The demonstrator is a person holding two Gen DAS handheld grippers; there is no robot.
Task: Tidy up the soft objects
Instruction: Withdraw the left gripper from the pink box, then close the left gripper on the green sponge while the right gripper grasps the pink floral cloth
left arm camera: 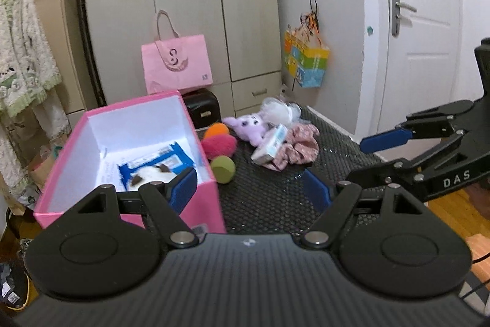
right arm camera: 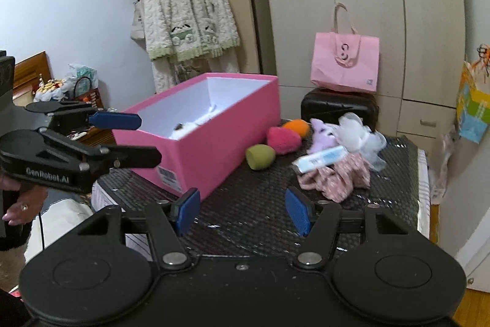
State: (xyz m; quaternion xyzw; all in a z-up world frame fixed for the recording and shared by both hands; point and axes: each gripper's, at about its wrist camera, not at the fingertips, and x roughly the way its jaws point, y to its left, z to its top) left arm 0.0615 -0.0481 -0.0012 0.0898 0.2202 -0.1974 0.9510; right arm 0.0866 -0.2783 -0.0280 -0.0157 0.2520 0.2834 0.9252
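Note:
An open pink box [left arm camera: 131,108] [right arm camera: 214,155] stands on the left of a black mesh mat [left arm camera: 269,198]. It holds a blue wipes pack [left arm camera: 159,161] and a white-brown plush [left arm camera: 153,176]. To its right lie a green ball [right arm camera: 260,157], a pink fuzzy ball [right arm camera: 283,140], an orange ball [right arm camera: 297,126], a purple plush [right arm camera: 323,134], a white mesh puff [right arm camera: 361,137], a tissue pack [right arm camera: 321,158] and a floral cloth [right arm camera: 337,176]. My left gripper [left arm camera: 249,189] hovers open by the box's near corner. My right gripper [right arm camera: 243,210] is open over the mat's front, short of the items.
A pink paper bag [right arm camera: 344,63] sits on a black case [right arm camera: 337,106] behind the mat, in front of a wardrobe. A colourful bag [left arm camera: 306,60] hangs by the white door [left arm camera: 422,20]. A fluffy cardigan [right arm camera: 186,17] hangs at the far left. A hand [right arm camera: 18,204] holds the left gripper.

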